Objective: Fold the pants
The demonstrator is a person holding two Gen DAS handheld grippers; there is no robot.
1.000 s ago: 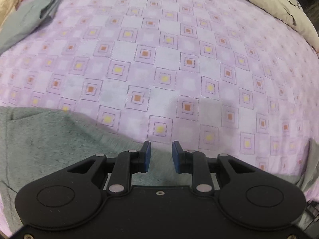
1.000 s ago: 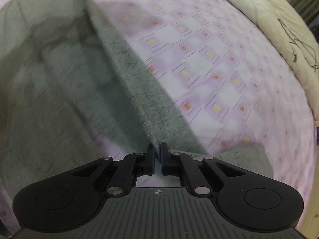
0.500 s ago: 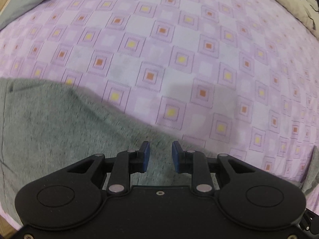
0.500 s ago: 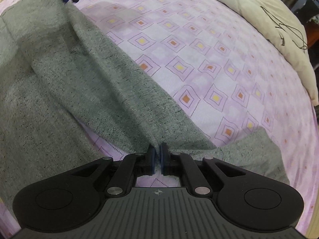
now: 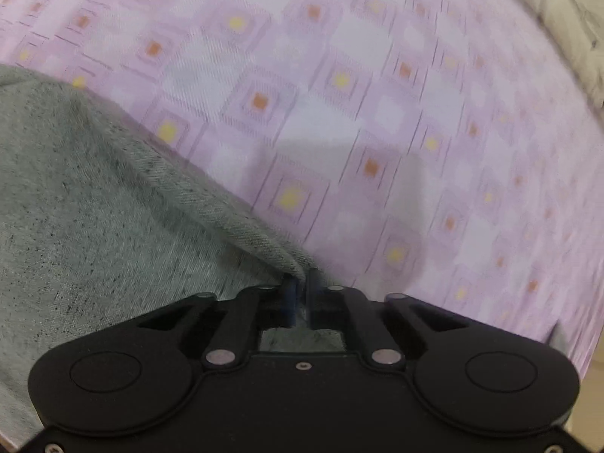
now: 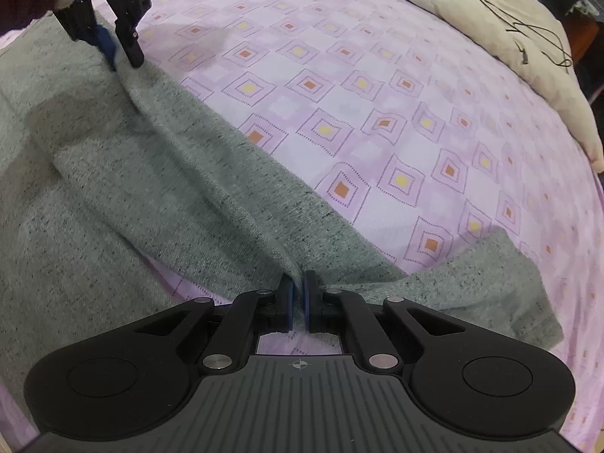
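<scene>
— What have your hands got?

— My right gripper [image 6: 298, 294] has its jaws pinched tight on an edge of the pants [image 6: 158, 173], the grey cloth rising in a ridge from between the pads. My left gripper [image 5: 300, 294] has its jaws closed on another fold of the same edge; that view is blurred, but cloth shows between the pads.

— And where do the pants lie?

— On the bed, over the sheet [image 6: 377, 113] with its purple squares. They spread to my left, and a stretched fold runs from my right jaws away to my left gripper [image 6: 120, 56], seen far off. One corner lies flat just to the right of my right jaws.

— Beyond that?

— A cream blanket [image 6: 472, 11] along the far edge.
</scene>
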